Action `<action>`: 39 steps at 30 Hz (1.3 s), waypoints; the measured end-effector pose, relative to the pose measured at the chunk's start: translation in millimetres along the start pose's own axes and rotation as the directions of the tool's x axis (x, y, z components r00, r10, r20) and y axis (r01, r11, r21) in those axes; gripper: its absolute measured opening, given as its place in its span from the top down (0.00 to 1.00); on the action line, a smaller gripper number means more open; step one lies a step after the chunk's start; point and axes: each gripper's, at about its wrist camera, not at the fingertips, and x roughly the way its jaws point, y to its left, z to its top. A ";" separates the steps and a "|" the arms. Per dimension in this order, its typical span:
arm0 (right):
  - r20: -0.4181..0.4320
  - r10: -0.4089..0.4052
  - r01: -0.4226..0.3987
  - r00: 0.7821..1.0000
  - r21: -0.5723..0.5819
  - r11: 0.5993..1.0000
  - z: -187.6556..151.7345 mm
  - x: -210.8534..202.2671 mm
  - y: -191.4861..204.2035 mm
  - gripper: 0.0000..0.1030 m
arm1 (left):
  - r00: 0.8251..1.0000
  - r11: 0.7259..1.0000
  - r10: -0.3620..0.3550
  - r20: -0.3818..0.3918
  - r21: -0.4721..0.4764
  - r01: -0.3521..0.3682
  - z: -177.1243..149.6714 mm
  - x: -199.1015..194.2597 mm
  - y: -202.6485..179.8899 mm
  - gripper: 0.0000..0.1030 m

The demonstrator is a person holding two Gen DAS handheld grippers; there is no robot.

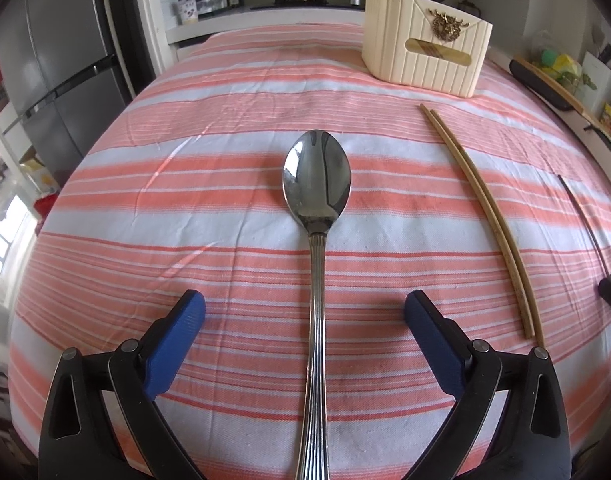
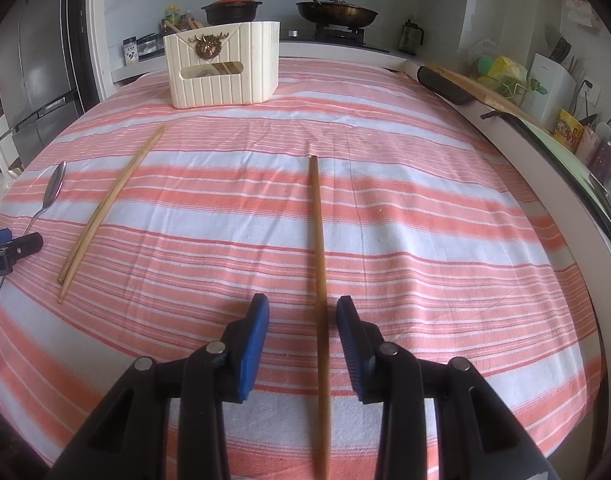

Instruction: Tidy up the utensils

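A steel spoon (image 1: 316, 208) lies on the striped cloth, its handle running between the wide-open blue fingers of my left gripper (image 1: 304, 306); nothing touches it. A pair of light wooden chopsticks (image 1: 481, 216) lies to its right, also seen in the right wrist view (image 2: 105, 208). A darker brown chopstick (image 2: 320, 280) lies between the fingers of my right gripper (image 2: 303, 308), which is partly open with gaps on both sides. A cream utensil holder (image 1: 425, 52) stands at the far end of the table (image 2: 221, 68), with chopsticks sticking out of it.
The striped cloth (image 2: 425, 220) covers the whole table. Behind it is a counter with a stove, a black pot (image 2: 231, 8) and a pan (image 2: 337, 10). A fridge (image 1: 57, 60) stands at left. A cutting board and clutter line the right edge.
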 end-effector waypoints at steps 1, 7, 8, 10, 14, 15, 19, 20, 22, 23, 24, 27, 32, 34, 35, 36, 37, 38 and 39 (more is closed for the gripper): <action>-0.005 0.000 0.000 1.000 0.002 1.000 0.7 0.2 -0.2 0.65 | 1.000 1.000 -0.003 -0.004 0.003 0.003 0.2 0.3 -0.2 0.02; -0.044 0.013 -0.013 0.999 0.017 1.000 6.5 3.0 -2.8 0.65 | 0.996 0.996 -0.072 -0.046 0.049 0.074 4.1 -1.1 5.6 0.02; -0.053 0.022 -0.021 0.998 0.021 1.000 7.4 3.1 -4.1 0.65 | 0.995 0.994 -0.093 -0.043 0.044 0.095 5.3 -3.1 9.5 0.02; -0.083 0.051 -0.049 0.995 0.033 0.998 10.0 3.6 -8.0 0.64 | 0.990 0.991 -0.135 -0.035 0.021 0.136 10.2 -6.4 18.8 0.02; -0.140 0.126 -0.115 0.982 0.078 0.990 17.3 6.7 -17.0 0.59 | 0.983 0.984 -0.180 -0.047 -0.002 0.180 30.8 -4.7 27.6 0.02; -0.151 0.138 -0.126 0.979 0.092 0.988 19.1 8.1 -18.8 0.59 | 0.982 0.983 -0.182 -0.052 0.008 0.182 37.1 -2.6 26.5 0.02; -0.173 0.182 -0.166 0.968 0.101 0.981 30.6 16.4 -24.4 0.59 | 0.985 0.986 -0.142 -0.095 0.076 0.149 57.0 18.7 14.5 0.02; -0.187 0.188 -0.173 0.964 0.095 0.980 33.8 20.1 -25.5 0.59 | 0.987 0.988 -0.122 -0.105 0.084 0.131 60.1 24.3 12.1 0.03; -0.212 0.207 -0.193 0.955 0.085 0.977 39.7 26.0 -28.6 0.59 | 0.988 0.989 -0.107 -0.112 0.093 0.117 63.9 31.1 11.2 0.04; -0.220 0.214 -0.201 0.952 0.079 0.976 42.5 28.0 -30.0 0.59 | 0.988 0.989 -0.105 -0.117 0.094 0.116 64.4 33.5 11.3 0.04; -0.231 0.214 -0.203 0.949 0.071 0.977 45.2 30.4 -30.8 0.59 | 0.987 0.989 -0.104 -0.124 0.095 0.116 64.7 35.4 11.5 0.04; -0.264 0.204 -0.207 0.943 0.016 0.978 56.0 41.6 -26.6 0.59 | 0.984 0.987 -0.099 -0.146 0.113 0.116 65.6 42.5 7.1 0.05; -0.310 0.185 -0.219 0.933 -0.079 0.973 92.1 70.7 -11.4 0.57 | 0.983 0.981 -0.105 -0.152 0.145 0.128 73.5 45.8 -4.6 0.15; -0.319 0.178 -0.213 0.931 -0.077 0.974 108.2 82.4 -10.5 0.62 | 0.982 0.980 -0.117 -0.151 0.144 0.139 79.3 44.5 -6.6 0.31; -0.322 0.171 -0.206 0.931 -0.079 0.975 114.4 86.8 -10.9 0.73 | 0.982 0.980 -0.116 -0.146 0.145 0.137 81.3 43.7 -6.6 0.45; -0.320 0.156 -0.192 0.935 -0.087 0.977 119.5 90.3 -11.0 0.79 | 0.984 0.980 -0.112 -0.139 0.148 0.133 83.3 43.9 -6.4 0.59; -0.319 0.151 -0.187 0.936 -0.084 0.979 123.7 93.4 -12.0 0.86 | 0.983 0.979 -0.123 -0.138 0.143 0.143 84.6 43.8 -5.3 0.59; -0.318 0.157 -0.189 0.935 -0.073 0.979 126.6 94.9 -13.6 0.91 | 0.981 0.980 -0.134 -0.138 0.130 0.152 85.2 44.0 -2.8 0.59; -0.317 0.159 -0.188 0.935 -0.063 0.980 129.0 96.2 -15.0 0.94 | 0.981 0.980 -0.141 -0.134 0.119 0.157 85.5 43.6 -0.8 0.59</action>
